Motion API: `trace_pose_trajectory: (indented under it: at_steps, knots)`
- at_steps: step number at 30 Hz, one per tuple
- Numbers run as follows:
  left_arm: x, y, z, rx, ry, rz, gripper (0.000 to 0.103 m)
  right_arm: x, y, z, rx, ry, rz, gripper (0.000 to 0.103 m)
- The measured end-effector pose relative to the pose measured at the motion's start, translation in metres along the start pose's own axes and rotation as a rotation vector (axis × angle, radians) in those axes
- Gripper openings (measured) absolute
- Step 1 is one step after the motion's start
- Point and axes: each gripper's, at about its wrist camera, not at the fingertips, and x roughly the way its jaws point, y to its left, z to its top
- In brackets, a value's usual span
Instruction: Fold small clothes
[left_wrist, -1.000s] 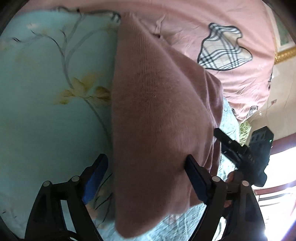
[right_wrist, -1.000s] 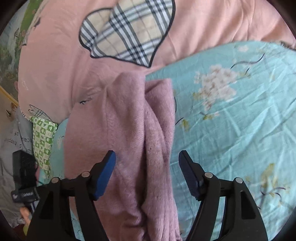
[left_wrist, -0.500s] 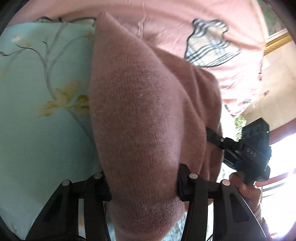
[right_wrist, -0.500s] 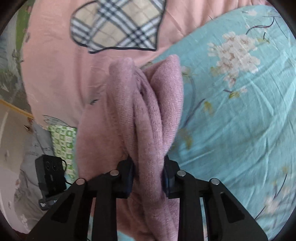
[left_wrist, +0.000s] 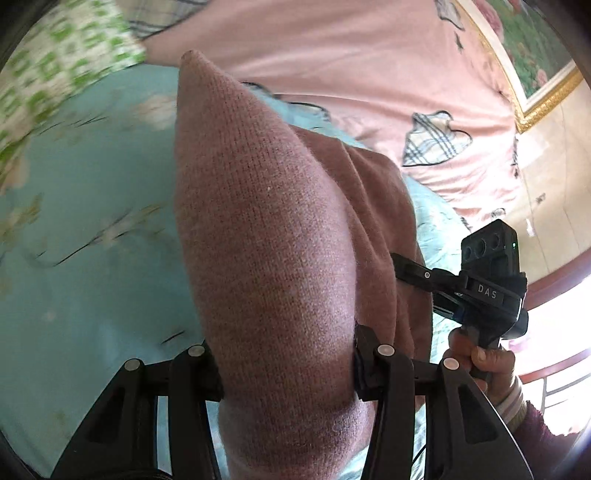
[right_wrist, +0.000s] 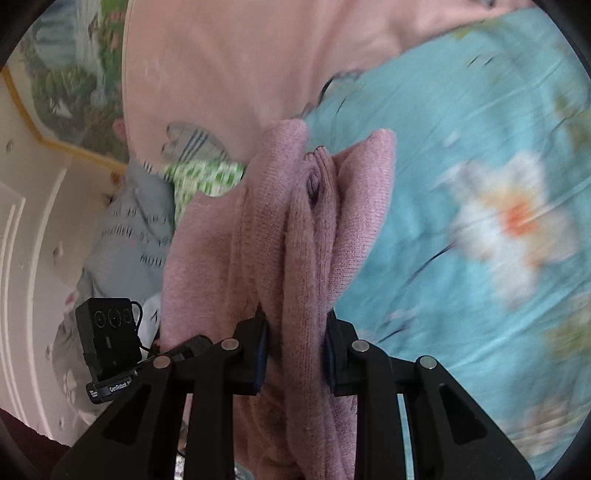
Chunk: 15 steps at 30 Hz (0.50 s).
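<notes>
A: Left gripper — how are the fingers set?

B: Clamped on the dusty-pink knitted garment. A thick fold is pinched between the two black fingers and bulges forward, tapering to a point toward 12 o'clock in the left wrist view.

A: And the right gripper?

B: Closed on the same pink knit. Several bunched layers are squeezed between its pads, the folds running up toward 12 o'clock. The fingertips are mostly hidden by the fabric.

A: Where is the garment placed?

B: It is held between both tools, over the light-blue bedsheet printed with white flowers. Whether any part rests on the sheet cannot be told. In the right wrist view the sheet is seen from 1 to 5 o'clock, blurred.

A: Surroundings?

B: A pink quilt with plaid heart patches is noted at 12 to 2 o'clock in the left view. A green-and-white patterned cloth lies at 10 o'clock. A gold-framed picture is seen at 2 o'clock.

A: Is the other tool visible from the left camera?

B: Yes, at 4 o'clock: the right gripper's black body, gripped by the person's right hand.
</notes>
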Motion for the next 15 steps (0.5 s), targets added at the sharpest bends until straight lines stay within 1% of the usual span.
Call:
trace_pose_trajectory:
  at_steps: [3,5,7,9,11,12,13,15]
  knots:
    - [-0.012,0.025,-0.016,-0.037,-0.003,0.009,0.048,0.029,0.011,-0.012,-0.011,0.046,0.004,0.026]
    - [-0.012,0.039,-0.025,-0.067,0.001,0.007,0.048,0.042,0.014,-0.018,-0.020,0.072,-0.002,0.026]
    - [-0.002,0.049,-0.033,-0.096,0.008,0.010,0.050,0.054,0.013,-0.023,-0.026,0.096,-0.014,0.026]
    - [0.010,0.063,-0.039,-0.120,0.031,0.032,0.052,0.068,0.009,-0.027,-0.019,0.115,-0.060,0.027]
    - [0.020,0.076,-0.047,-0.150,0.051,0.056,0.058,0.079,0.004,-0.031,-0.036,0.135,-0.155,0.031]
    - [0.019,0.083,-0.048,-0.175,0.055,0.061,0.062,0.083,0.002,-0.031,-0.044,0.135,-0.183,0.036]
    - [0.015,0.089,-0.050,-0.191,0.053,0.053,0.063,0.083,0.000,-0.032,-0.037,0.125,-0.184,0.039]
    - [0.006,0.092,-0.051,-0.201,0.044,0.044,0.066,0.080,0.000,-0.031,-0.020,0.108,-0.179,0.039]
